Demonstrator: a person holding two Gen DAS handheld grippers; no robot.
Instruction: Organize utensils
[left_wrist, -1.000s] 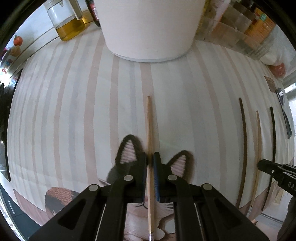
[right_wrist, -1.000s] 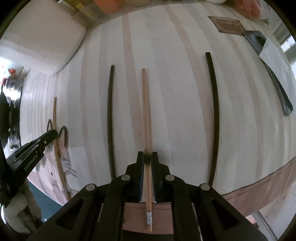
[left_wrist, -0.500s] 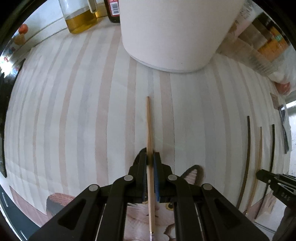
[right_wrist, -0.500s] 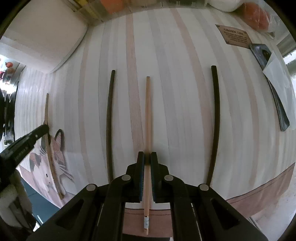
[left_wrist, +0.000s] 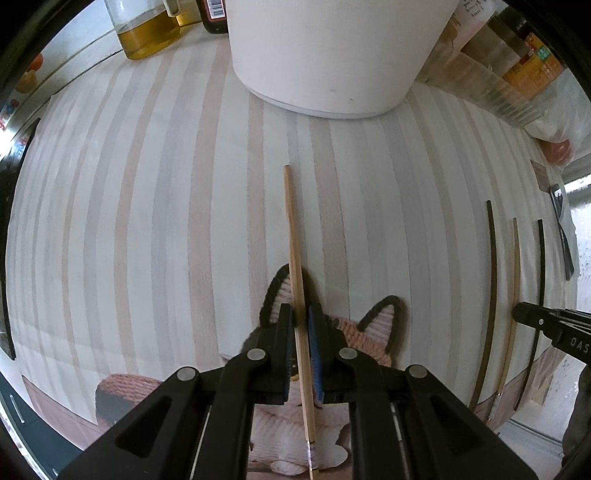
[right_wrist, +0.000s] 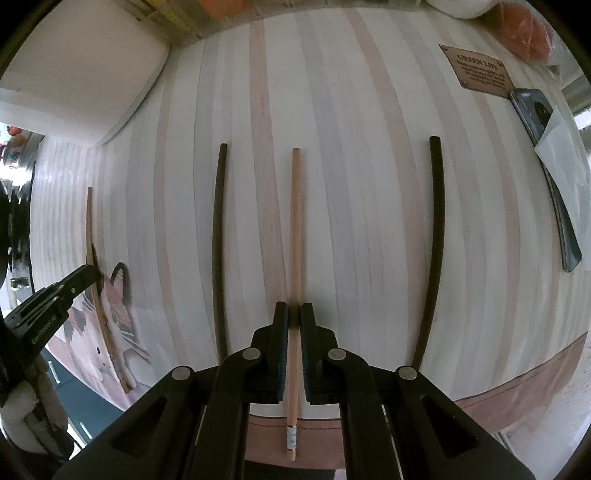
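My left gripper (left_wrist: 302, 314) is shut on a light wooden chopstick (left_wrist: 293, 236) that points away from me over the striped cloth. My right gripper (right_wrist: 291, 310) is shut on a second light wooden chopstick (right_wrist: 294, 221), lying along the cloth. Two dark chopsticks (right_wrist: 218, 236) (right_wrist: 434, 229) lie on the cloth either side of the right one. In the left wrist view the same three sticks show at far right, with the right gripper (left_wrist: 517, 310) at the light one (left_wrist: 514, 280). In the right wrist view the left gripper (right_wrist: 94, 271) holds its stick (right_wrist: 92, 236) at far left.
A big white container (left_wrist: 332, 55) stands at the back, an oil jug (left_wrist: 147, 29) to its left and packets (left_wrist: 517, 66) to its right. A cat-shaped mat (left_wrist: 354, 332) lies at the near edge. A phone (right_wrist: 532, 110) and a brown card (right_wrist: 476, 70) lie far right.
The left gripper has moved right and forward with its chopstick, so the white container looks closer and the cat mat's ears show again. The right gripper keeps hold of its chopstick, almost still.
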